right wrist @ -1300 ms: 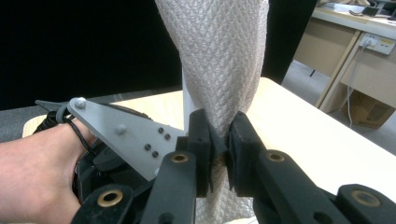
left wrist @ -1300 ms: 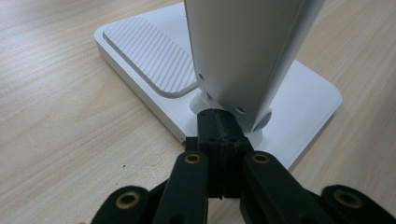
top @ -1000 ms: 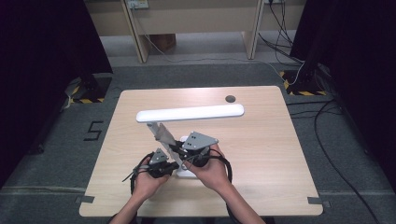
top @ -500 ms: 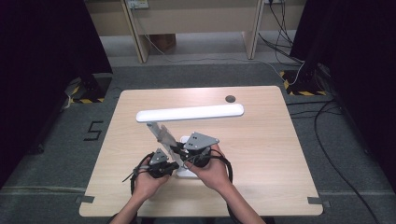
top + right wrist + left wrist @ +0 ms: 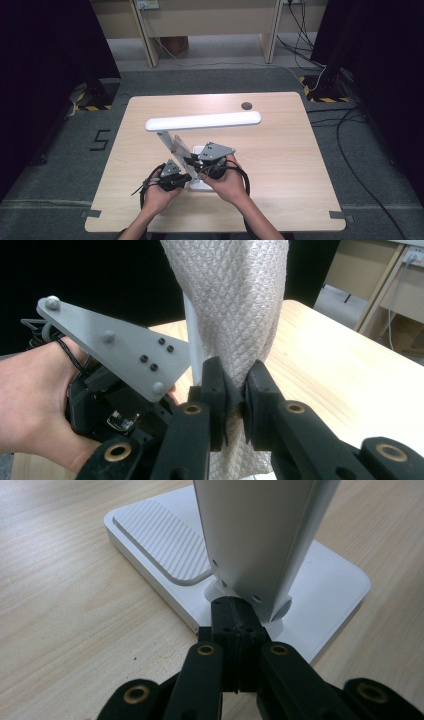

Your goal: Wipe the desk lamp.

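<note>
A white desk lamp stands on the wooden table (image 5: 280,165), its long head bar (image 5: 202,121) level above a slanted arm (image 5: 167,140). A pale textured cloth (image 5: 230,305) hangs over that arm. My right gripper (image 5: 235,390) is shut on the cloth, pinching a fold low down; from above it sits at the lamp's base (image 5: 194,161). My left gripper (image 5: 235,622) is shut with nothing between its jaws, and its tips rest against the arm's hinge on the ribbed white base (image 5: 160,545). In the high view the left gripper (image 5: 186,177) lies just left of the base.
A dark round disc (image 5: 246,105) sits near the table's far edge. Wooden furniture legs (image 5: 150,35) stand behind the table, and cables (image 5: 350,150) trail on the floor at the right. The left hand and its gripper's grey plate (image 5: 115,347) are close beside my right jaws.
</note>
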Available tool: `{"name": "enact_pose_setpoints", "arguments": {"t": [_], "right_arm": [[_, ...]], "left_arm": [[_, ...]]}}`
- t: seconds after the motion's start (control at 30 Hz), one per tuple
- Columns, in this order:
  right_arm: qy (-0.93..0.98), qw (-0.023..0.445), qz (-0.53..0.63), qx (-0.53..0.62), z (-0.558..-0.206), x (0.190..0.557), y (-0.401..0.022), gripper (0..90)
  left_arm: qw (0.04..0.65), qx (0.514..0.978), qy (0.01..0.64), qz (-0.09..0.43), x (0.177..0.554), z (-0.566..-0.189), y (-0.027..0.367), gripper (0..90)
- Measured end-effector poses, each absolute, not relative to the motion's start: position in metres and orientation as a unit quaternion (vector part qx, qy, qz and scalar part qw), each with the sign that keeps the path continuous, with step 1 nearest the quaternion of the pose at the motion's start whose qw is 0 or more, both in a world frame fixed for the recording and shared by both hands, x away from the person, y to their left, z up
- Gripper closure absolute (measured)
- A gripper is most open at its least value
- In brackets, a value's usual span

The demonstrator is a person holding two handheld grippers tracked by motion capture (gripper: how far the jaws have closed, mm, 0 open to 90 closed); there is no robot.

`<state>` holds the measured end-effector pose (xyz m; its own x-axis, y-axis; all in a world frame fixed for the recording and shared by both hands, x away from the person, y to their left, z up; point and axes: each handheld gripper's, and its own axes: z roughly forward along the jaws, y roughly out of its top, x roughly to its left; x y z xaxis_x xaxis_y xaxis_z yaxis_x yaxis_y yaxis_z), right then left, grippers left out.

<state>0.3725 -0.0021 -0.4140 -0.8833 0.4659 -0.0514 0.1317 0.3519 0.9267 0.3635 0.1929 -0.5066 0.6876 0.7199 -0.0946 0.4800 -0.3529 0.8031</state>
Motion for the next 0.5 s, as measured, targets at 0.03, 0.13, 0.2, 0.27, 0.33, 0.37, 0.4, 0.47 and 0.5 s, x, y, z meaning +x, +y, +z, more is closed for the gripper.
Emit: {"name": "enact_pose_setpoints", "arguments": {"t": [0.03, 0.13, 0.2, 0.27, 0.33, 0.37, 0.4, 0.47, 0.5], "right_arm": [[0.808, 0.158, 0.537, 0.184, -0.4143, 0.3729, -0.0025, 81.8], [0.810, 0.156, 0.533, 0.187, -0.4152, 0.3726, -0.0030, 81.8], [0.811, 0.154, 0.532, 0.187, -0.4162, 0.3728, -0.0033, 81.8], [0.813, 0.153, 0.529, 0.188, -0.4169, 0.3732, -0.0039, 81.8], [0.814, 0.151, 0.528, 0.188, -0.4178, 0.3736, -0.0043, 81.8], [0.815, 0.151, 0.527, 0.186, -0.4182, 0.3741, -0.0046, 81.8], [0.816, 0.150, 0.527, 0.186, -0.4187, 0.3744, -0.0047, 81.8], [0.816, 0.148, 0.526, 0.188, -0.4194, 0.3743, -0.0047, 81.8], [0.817, 0.148, 0.525, 0.188, -0.4195, 0.3743, -0.0048, 81.8]], "left_arm": [[0.432, 0.811, 0.370, 0.139, 0.3635, -0.5067, 0.1928, 89.3], [0.433, 0.810, 0.370, 0.139, 0.3635, -0.5068, 0.1924, 89.3], [0.432, 0.810, 0.370, 0.140, 0.3636, -0.5067, 0.1920, 89.3], [0.431, 0.811, 0.369, 0.141, 0.3637, -0.5067, 0.1918, 89.3], [0.431, 0.812, 0.368, 0.141, 0.3638, -0.5066, 0.1918, 89.3], [0.431, 0.812, 0.369, 0.141, 0.3637, -0.5066, 0.1917, 89.3], [0.431, 0.812, 0.369, 0.141, 0.3637, -0.5066, 0.1917, 89.3], [0.431, 0.812, 0.369, 0.141, 0.3636, -0.5066, 0.1917, 89.3], [0.431, 0.811, 0.369, 0.141, 0.3636, -0.5066, 0.1916, 89.3]]}}
